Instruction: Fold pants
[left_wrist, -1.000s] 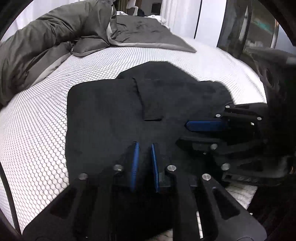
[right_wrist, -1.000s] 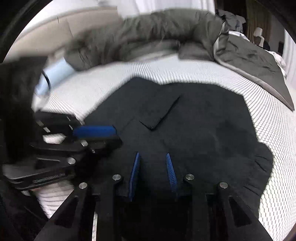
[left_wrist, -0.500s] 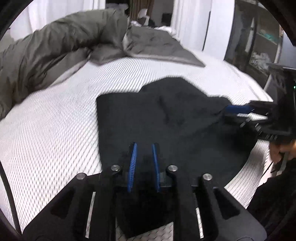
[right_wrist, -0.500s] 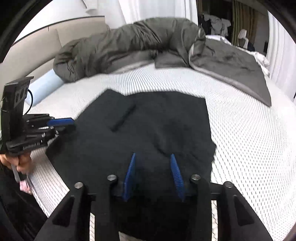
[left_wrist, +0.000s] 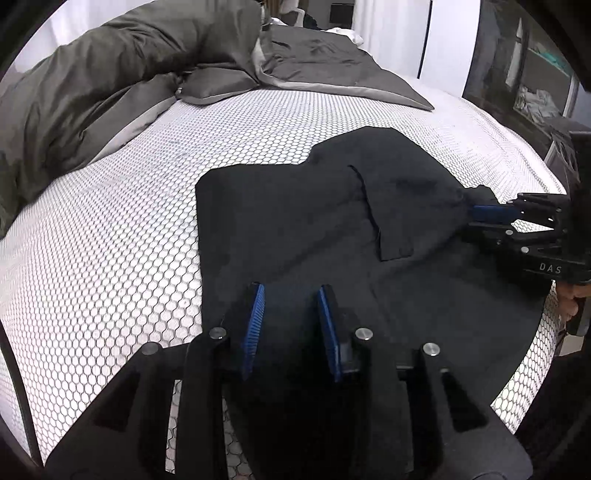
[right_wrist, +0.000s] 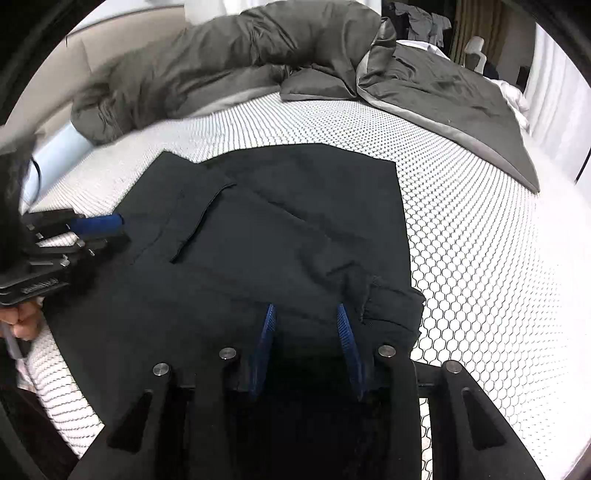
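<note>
Black pants (left_wrist: 295, 229) lie folded on the white honeycomb-patterned bed (left_wrist: 110, 240), a back pocket flap facing up; they also show in the right wrist view (right_wrist: 288, 229). My left gripper (left_wrist: 290, 317) is open, its blue pads just above the near edge of the pants. My right gripper (right_wrist: 306, 339) is open over the opposite edge, near a bunched corner (right_wrist: 388, 306). Each gripper shows in the other's view: the right one (left_wrist: 491, 216) at the pants' right edge, the left one (right_wrist: 96, 229) at their left edge.
A rumpled grey duvet (left_wrist: 92, 85) lies across the far side of the bed and also shows in the right wrist view (right_wrist: 258, 55). A light blue pillow (right_wrist: 55, 155) sits at the left. White curtains (left_wrist: 388, 33) and shelves (left_wrist: 532, 81) stand behind the bed.
Both grippers have opened wider and let go of the pants. The two grippers drew apart to opposite edges, and the pants now lie flatter on the bed.
</note>
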